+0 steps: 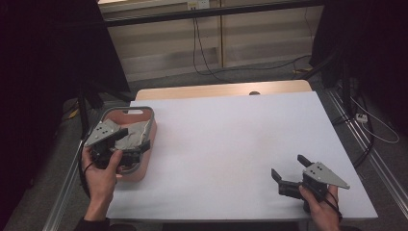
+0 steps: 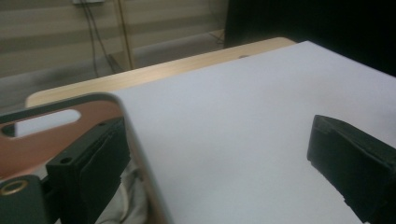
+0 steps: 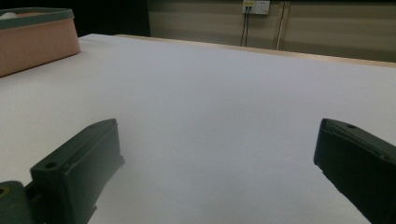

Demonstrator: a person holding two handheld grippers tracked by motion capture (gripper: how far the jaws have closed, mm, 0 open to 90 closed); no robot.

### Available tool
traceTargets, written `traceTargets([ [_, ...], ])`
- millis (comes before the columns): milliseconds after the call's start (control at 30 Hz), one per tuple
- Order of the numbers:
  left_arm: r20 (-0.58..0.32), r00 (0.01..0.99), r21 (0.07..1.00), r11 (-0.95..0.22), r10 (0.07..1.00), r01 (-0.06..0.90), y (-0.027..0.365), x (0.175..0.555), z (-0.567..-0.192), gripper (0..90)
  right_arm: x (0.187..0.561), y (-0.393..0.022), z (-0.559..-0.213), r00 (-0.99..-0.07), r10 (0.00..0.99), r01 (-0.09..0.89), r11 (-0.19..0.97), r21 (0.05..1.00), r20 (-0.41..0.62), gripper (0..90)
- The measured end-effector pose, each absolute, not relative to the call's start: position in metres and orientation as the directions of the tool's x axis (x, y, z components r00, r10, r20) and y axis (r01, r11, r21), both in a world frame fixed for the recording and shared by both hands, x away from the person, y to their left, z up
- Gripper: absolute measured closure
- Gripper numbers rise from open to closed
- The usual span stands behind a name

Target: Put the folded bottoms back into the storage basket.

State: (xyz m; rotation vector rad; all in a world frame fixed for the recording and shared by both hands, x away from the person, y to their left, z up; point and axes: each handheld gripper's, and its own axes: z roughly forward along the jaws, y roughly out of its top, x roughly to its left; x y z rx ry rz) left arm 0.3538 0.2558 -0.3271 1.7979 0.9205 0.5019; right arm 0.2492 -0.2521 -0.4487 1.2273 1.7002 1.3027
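A salmon-pink basket (image 1: 138,172) with a grey rim stands at the table's left edge, and a crumpled pale cloth (image 1: 136,130) lies in it. My left gripper (image 1: 134,138) hovers over the basket, open. In the left gripper view (image 2: 215,135) one jaw sits inside the basket next to the cloth (image 2: 127,198), the other is out over the white tabletop, and the basket rim (image 2: 93,99) runs between them. My right gripper (image 1: 288,167) stands open near the front right corner with nothing between its jaws. The right gripper view (image 3: 219,126) looks across bare table toward the basket (image 3: 37,42).
The white table top (image 1: 231,139) ends in a wooden strip (image 1: 216,90) at the far side. Cables (image 1: 202,57) run over the floor behind it. A power strip (image 1: 361,117) lies on the floor at right. Dark curtains hang on both sides.
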Motion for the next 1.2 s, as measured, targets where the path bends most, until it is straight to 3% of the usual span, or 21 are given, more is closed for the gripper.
traceTargets([
  [600, -0.031, 0.716, 0.934, -0.235, 0.698, 0.269, 0.205, 0.355, -0.324, 5.2, 0.249, -0.252, -0.449, -0.344, 0.938, 0.281, 0.063, 0.958, 0.039, 0.5],
  [867, -0.012, 0.73, 0.927, -0.266, 0.683, 0.264, 0.182, 0.355, -0.333, 5.2, 0.249, -0.252, -0.449, -0.344, 0.938, 0.281, 0.063, 0.958, 0.04, 0.5],
  [1200, -0.053, 0.752, 0.913, -0.272, 0.657, 0.302, 0.158, 0.353, -0.349, 5.1, 0.249, -0.252, -0.449, -0.348, 0.937, 0.28, 0.065, 0.958, 0.038, 0.5],
])
